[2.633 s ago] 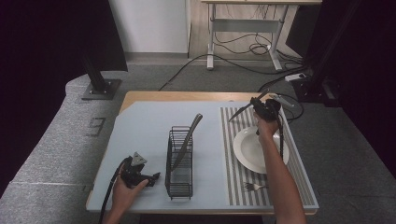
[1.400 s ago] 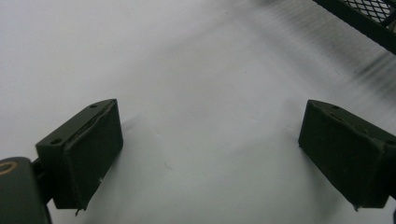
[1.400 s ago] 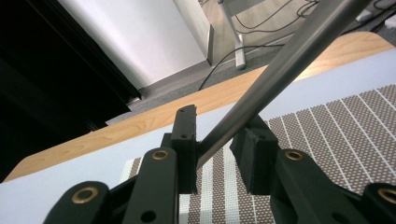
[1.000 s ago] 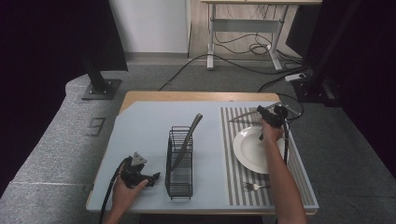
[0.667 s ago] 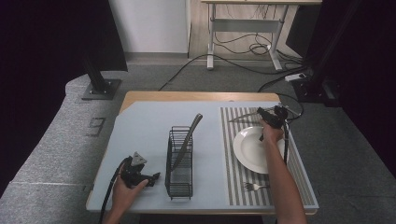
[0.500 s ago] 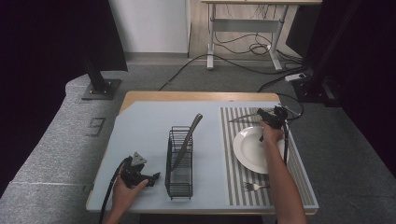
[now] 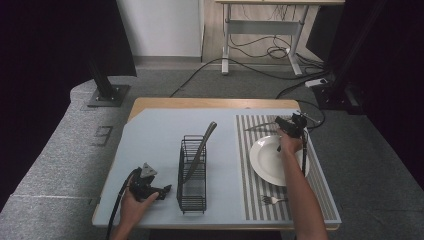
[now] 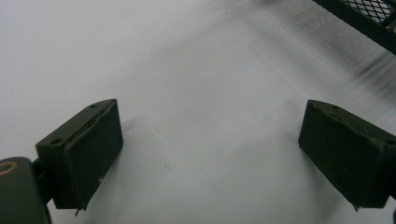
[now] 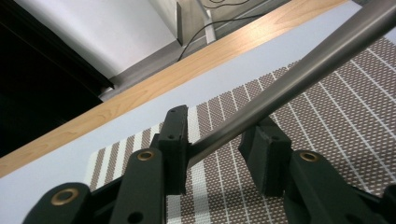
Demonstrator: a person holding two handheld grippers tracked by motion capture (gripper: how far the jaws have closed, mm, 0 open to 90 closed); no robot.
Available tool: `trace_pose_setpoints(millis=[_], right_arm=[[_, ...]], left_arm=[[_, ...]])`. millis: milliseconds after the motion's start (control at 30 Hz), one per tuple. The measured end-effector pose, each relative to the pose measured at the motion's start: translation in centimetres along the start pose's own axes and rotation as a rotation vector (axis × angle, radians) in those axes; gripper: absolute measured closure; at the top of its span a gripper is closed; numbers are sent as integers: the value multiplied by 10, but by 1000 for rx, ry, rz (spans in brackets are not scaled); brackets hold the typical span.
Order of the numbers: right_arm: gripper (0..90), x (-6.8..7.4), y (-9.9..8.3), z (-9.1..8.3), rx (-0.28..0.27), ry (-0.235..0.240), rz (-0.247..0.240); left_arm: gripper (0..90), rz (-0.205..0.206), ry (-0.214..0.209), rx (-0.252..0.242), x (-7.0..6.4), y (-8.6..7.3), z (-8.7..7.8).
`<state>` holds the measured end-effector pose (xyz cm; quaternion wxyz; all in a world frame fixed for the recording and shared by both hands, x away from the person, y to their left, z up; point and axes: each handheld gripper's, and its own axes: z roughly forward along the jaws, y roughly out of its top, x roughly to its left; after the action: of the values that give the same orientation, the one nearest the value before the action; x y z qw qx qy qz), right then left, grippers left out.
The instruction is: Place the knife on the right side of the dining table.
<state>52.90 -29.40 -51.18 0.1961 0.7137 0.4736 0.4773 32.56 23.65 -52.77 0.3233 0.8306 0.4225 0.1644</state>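
Note:
My right gripper [image 7: 279, 127] [image 9: 215, 140] is shut on a slim metal utensil [image 7: 257, 128] [image 9: 303, 70]. It holds the handle just above the far end of the striped placemat [image 7: 250, 195] [image 9: 327, 121], with the utensil pointing left. A white plate [image 7: 267, 160] lies on the mat beside that hand. My left gripper [image 7: 167, 190] [image 8: 210, 149] rests open on the blue table top near the front left, nothing between its jaws. A black wire basket [image 7: 192, 172] [image 8: 364, 18] stands just to its right, with a grey long-handled utensil [image 7: 202, 145] leaning in it.
A fork [image 7: 270, 200] lies on the placemat near the front edge. The table's wooden far edge [image 7: 210, 103] [image 9: 140, 98] borders the blue cover. Cables and desk legs [image 7: 260, 30] sit on the floor beyond.
My right gripper has shifted slightly right and lower with the metal utensil, which now lies more level. The left gripper has not moved.

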Motion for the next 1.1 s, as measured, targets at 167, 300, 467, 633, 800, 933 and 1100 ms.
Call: trace_pose_setpoints(millis=[167,300,467,633,800,933,1100], right_arm=[[616,0,1,1,11,-10,3],[608,1,1,1,18,-23,0],[594,3,2,2,26,-48,-10],[589,4,2,3,30,-61,-8],[585,4,2,2,33,-66,-7],[576,5,2,2,35,-76,-15],[565,6,1,2,35,-91,-27]], left_arm=[[56,0,0,0,0,0,0],[56,0,0,0,0,0,0],[56,0,0,0,0,0,0],[56,0,0,0,0,0,0],[56,0,0,0,0,0,0],[56,0,0,0,0,0,0],[56,0,0,0,0,0,0]])
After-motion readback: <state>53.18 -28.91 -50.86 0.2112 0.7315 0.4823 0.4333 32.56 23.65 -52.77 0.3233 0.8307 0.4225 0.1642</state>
